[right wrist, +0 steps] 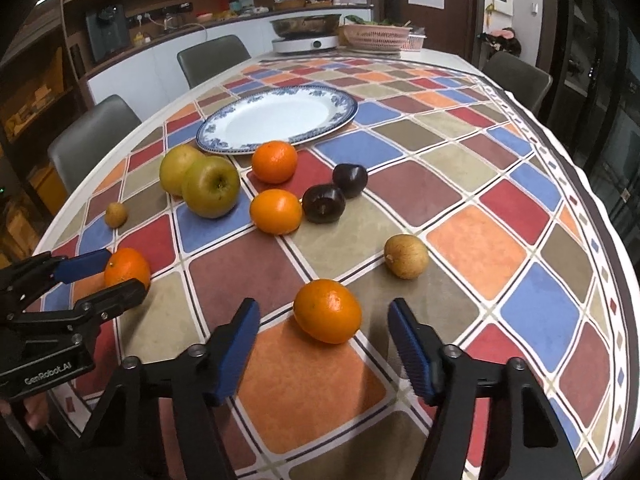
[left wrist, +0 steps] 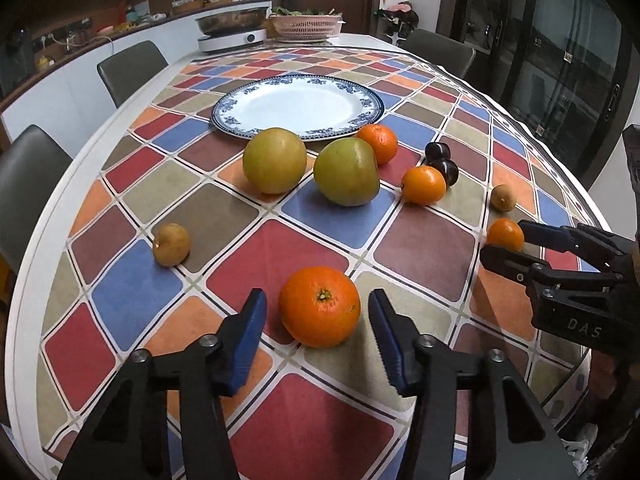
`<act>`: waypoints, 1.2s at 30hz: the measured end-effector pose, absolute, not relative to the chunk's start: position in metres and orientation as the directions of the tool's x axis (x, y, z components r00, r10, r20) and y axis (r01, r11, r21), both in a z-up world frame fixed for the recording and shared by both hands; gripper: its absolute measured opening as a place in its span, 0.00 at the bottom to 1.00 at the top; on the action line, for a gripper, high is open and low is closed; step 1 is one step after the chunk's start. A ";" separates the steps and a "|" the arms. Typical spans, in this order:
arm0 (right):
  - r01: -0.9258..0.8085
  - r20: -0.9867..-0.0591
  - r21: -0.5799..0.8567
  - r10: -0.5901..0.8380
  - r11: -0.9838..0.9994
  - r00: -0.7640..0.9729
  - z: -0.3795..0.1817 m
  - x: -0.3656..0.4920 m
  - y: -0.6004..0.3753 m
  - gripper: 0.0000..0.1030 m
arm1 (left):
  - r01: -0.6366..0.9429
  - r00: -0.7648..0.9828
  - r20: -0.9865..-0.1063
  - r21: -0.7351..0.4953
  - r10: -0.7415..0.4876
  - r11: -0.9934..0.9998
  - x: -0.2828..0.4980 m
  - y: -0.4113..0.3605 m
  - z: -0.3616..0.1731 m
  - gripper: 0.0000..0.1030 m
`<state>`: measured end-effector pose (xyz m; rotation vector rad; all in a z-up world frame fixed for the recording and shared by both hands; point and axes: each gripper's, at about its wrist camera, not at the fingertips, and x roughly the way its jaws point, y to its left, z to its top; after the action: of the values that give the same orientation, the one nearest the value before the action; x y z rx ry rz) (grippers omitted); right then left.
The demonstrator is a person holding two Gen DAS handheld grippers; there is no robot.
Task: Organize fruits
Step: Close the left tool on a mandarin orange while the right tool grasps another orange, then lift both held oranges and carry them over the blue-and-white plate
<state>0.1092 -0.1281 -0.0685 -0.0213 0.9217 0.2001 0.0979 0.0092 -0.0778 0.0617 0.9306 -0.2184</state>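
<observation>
My left gripper (left wrist: 318,322) is wide open. A big orange (left wrist: 319,306) sits on the table between its two blue fingers (left wrist: 250,338), and I do not see either finger touch it. My right gripper (right wrist: 324,338) is wide open too. A small orange (right wrist: 327,311) sits between its fingers, with a gap on both sides. I hold nothing in either one.

The blue and white plate (left wrist: 298,106) is my landmark. It sits in the middle of the checkered tablecloth (left wrist: 424,248), and there is no fruit on it. All the fruit is on my side of the plate. Two green apples (left wrist: 346,171) lie just in front of it, side by side. One more orange (left wrist: 377,143) lies right by the plate's rim, next to the apples. Another orange (left wrist: 423,185) is a bit nearer to me than that one. Two dark plums (right wrist: 323,203) sit together beside it. A small brown fruit (left wrist: 172,244) lies well away from the plate, near the big orange. Another small brown fruit (right wrist: 406,256) lies near the small orange. Far behind the plate, at the table's end, stand a silver pot (left wrist: 232,20) and a pink basket (left wrist: 306,26).
</observation>
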 end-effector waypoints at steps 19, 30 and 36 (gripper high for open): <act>-0.184 -0.801 0.062 0.159 0.981 0.577 -0.071 0.113 -0.129 0.35 | 0.209 0.591 -0.790 -0.046 -0.164 0.977 0.097 0.009 -0.076 0.40; -0.243 -0.741 0.074 0.216 0.967 0.636 -0.040 0.093 -0.123 0.35 | 0.235 0.664 -0.723 -0.039 -0.189 0.971 0.078 0.006 -0.041 0.39; -0.281 -0.704 0.082 0.255 0.956 0.662 -0.019 0.087 -0.119 0.35 | 0.246 0.696 -0.688 -0.041 -0.206 0.968 0.074 0.006 -0.020 0.39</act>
<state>0.0875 -0.1193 -0.0191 -0.0348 0.7909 0.3029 0.0736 0.0065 -0.0203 0.0553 0.7610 -0.2520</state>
